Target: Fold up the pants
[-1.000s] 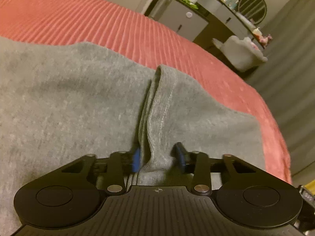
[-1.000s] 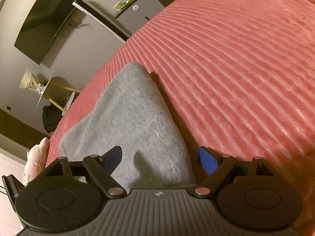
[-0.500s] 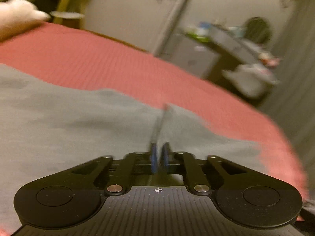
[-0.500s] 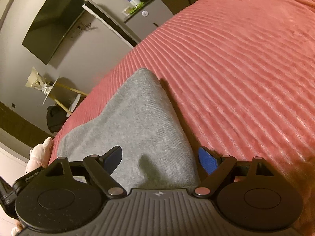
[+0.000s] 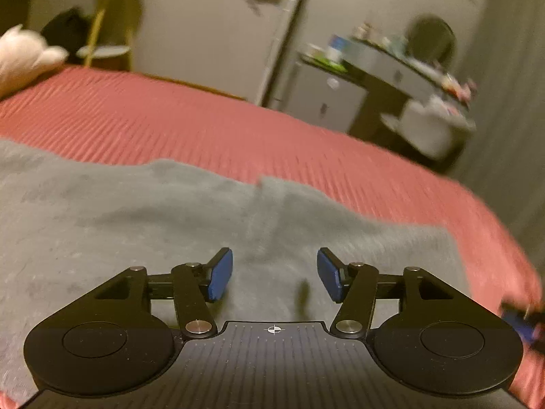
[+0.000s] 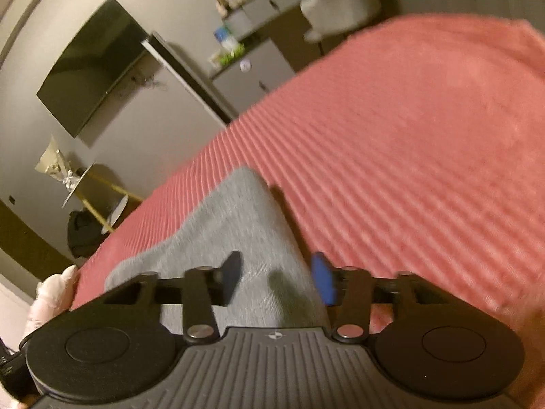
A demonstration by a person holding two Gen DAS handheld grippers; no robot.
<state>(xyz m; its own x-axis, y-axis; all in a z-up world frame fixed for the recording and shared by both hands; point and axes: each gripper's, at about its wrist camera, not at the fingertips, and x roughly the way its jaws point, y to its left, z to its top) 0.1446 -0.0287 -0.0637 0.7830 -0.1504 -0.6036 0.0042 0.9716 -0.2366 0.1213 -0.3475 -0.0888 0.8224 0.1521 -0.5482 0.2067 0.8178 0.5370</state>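
Note:
Grey pants (image 5: 143,225) lie spread on a ribbed red bedspread (image 5: 190,126). In the left wrist view a low ridge of fabric runs away from me at the middle. My left gripper (image 5: 275,274) is open just above the cloth, with nothing between its blue pads. In the right wrist view a folded grey part of the pants (image 6: 245,218) tapers to a rounded end on the bedspread (image 6: 408,156). My right gripper (image 6: 276,277) is open over its right edge, holding nothing.
The bed's edge falls off at the right in the left wrist view. Beyond it stand a grey cabinet (image 5: 323,99), a cluttered desk (image 5: 402,68) and a white chair (image 5: 432,126). A wall television (image 6: 92,64), a small side table (image 6: 95,187) and a plush toy (image 5: 24,58) border the bed.
My left gripper shut on the fabric ridge half a second ago and has opened again, letting it drop flat. My right gripper narrowed its jaws and tilted up a little.

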